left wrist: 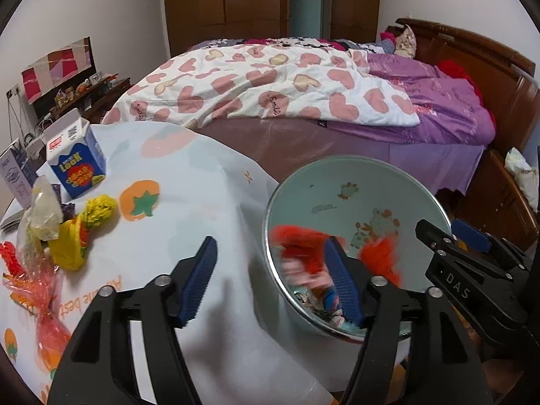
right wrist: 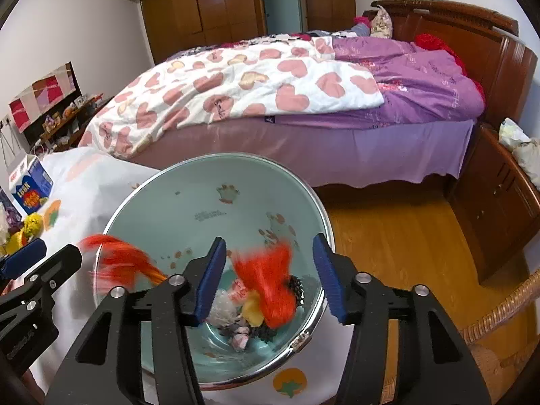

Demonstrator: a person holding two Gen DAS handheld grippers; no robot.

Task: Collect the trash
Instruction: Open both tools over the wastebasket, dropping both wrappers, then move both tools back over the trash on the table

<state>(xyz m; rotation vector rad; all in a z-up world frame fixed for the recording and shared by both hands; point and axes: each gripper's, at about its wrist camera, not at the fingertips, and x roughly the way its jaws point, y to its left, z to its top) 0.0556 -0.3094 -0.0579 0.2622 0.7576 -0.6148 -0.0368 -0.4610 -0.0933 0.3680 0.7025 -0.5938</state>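
Right wrist cam: right gripper hangs over the bowl, jaws apart w/ nothing between the pads; blurred orange tassel sits inside the bowl on other scraps. Left wrist cam: left gripper also open & empty, one finger above the tablecloth, other over the bowl rim. Yellow wrapper, red cellophane & milk carton lie on the cloth, well left of the bowl.
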